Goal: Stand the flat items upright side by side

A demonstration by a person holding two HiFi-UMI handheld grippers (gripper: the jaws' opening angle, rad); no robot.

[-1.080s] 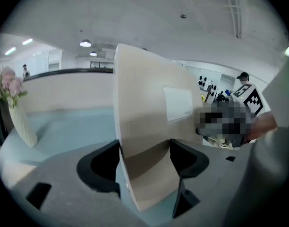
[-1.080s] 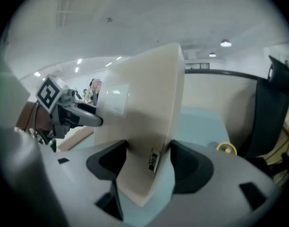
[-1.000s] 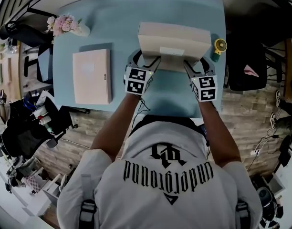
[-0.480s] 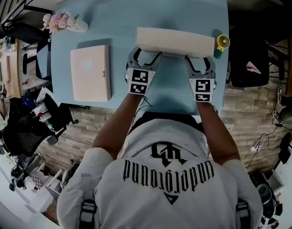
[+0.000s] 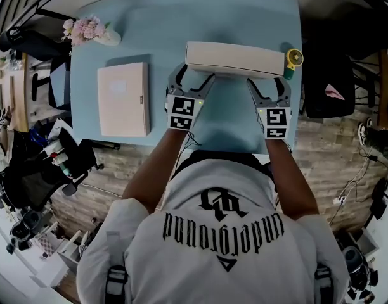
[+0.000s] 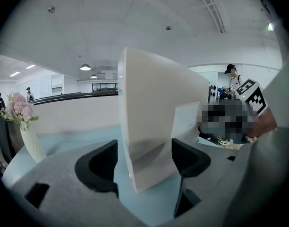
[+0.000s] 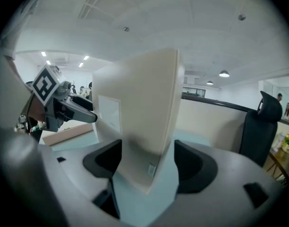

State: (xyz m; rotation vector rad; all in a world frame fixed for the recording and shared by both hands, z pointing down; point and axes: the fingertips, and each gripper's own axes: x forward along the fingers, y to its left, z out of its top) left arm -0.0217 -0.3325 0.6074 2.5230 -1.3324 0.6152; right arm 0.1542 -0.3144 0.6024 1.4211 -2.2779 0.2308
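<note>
A flat beige box [image 5: 235, 59] stands upright on its long edge on the light blue table [image 5: 156, 30]. My left gripper [image 5: 191, 80] straddles its left end and my right gripper [image 5: 268, 84] straddles its right end. Both sets of jaws are opening, with the box [image 6: 149, 122] between them and a gap showing at each pad. The left gripper view has the box's end between the left gripper's [image 6: 144, 160] dark pads. The right gripper view shows the same box [image 7: 140, 112] between the right gripper's [image 7: 147, 162] pads. A second flat beige box [image 5: 123, 99] lies flat at the table's left.
A white vase of pink flowers [image 5: 89, 31] stands at the far left corner. A yellow round tool [image 5: 293, 58] sits by the table's right edge, close to the upright box. Chairs and clutter ring the table on the wooden floor.
The box went from tilted, with its broad face showing, to standing upright on its edge. Both grippers' jaws have widened off it and drawn back slightly.
</note>
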